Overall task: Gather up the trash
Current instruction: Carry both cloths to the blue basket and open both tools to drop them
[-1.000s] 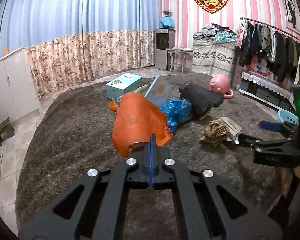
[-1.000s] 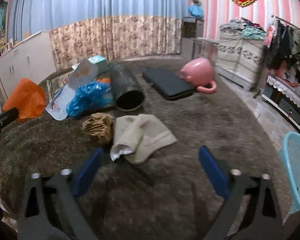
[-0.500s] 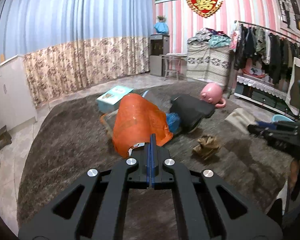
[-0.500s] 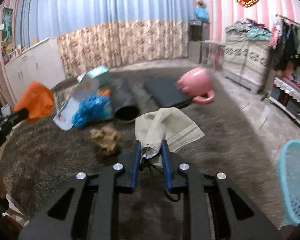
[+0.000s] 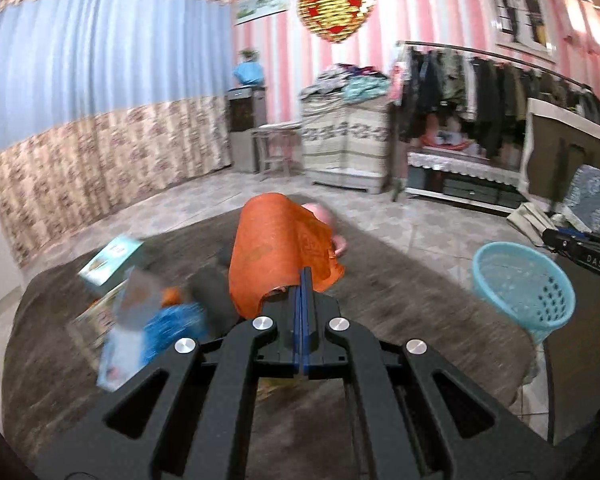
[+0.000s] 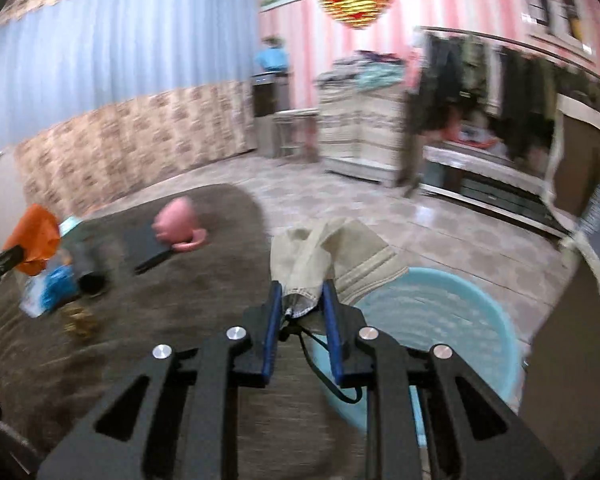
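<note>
the right gripper [image 6: 300,300], spread a second ago, now pinches the cloth [image 6: 332,248] lifted over the basket [image 6: 452,312]; the left gripper [image 5: 303,280], fingers pressed together, still grips the orange bag [image 5: 276,244].

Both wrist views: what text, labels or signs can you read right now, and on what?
"DAS": white letters on the black right gripper body at the left wrist view's right edge; the rest is cut off.
Red-and-gold heart wall ornament: pattern, too blurred to read.
Teal cardboard box on the brown carpet: print blurred, unreadable.
</note>
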The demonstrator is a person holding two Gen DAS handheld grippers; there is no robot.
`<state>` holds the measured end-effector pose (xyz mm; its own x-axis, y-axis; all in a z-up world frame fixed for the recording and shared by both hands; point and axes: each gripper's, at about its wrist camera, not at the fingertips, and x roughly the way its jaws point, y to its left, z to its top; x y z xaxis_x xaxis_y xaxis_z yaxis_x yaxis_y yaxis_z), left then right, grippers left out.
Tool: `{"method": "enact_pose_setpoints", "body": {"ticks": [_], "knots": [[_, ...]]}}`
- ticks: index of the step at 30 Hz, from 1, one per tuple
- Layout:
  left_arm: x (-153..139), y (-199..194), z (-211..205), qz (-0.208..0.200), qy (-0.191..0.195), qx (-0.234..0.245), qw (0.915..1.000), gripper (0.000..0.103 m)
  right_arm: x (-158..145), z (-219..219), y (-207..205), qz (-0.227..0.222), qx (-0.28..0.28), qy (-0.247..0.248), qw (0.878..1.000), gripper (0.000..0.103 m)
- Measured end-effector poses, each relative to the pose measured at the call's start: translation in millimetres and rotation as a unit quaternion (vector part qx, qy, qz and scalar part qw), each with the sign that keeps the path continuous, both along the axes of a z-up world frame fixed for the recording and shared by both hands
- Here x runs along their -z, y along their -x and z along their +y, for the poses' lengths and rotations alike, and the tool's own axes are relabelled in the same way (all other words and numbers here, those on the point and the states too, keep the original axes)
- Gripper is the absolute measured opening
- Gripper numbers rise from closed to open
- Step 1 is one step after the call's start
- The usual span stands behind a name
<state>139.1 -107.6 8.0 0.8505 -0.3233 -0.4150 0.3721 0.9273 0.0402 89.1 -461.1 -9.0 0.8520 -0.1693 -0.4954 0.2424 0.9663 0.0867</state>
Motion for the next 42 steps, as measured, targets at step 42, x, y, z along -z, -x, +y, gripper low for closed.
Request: {"method": "enact_pose_setpoints", "body": {"ticks": [42], "knots": [[81.7,-32.3,-322.3,0.073,-0.042,0.260,0.9618,0.004,59.9,-128.0,21.4,0.029,0.170,-0.064,0.983,0.021]]}}
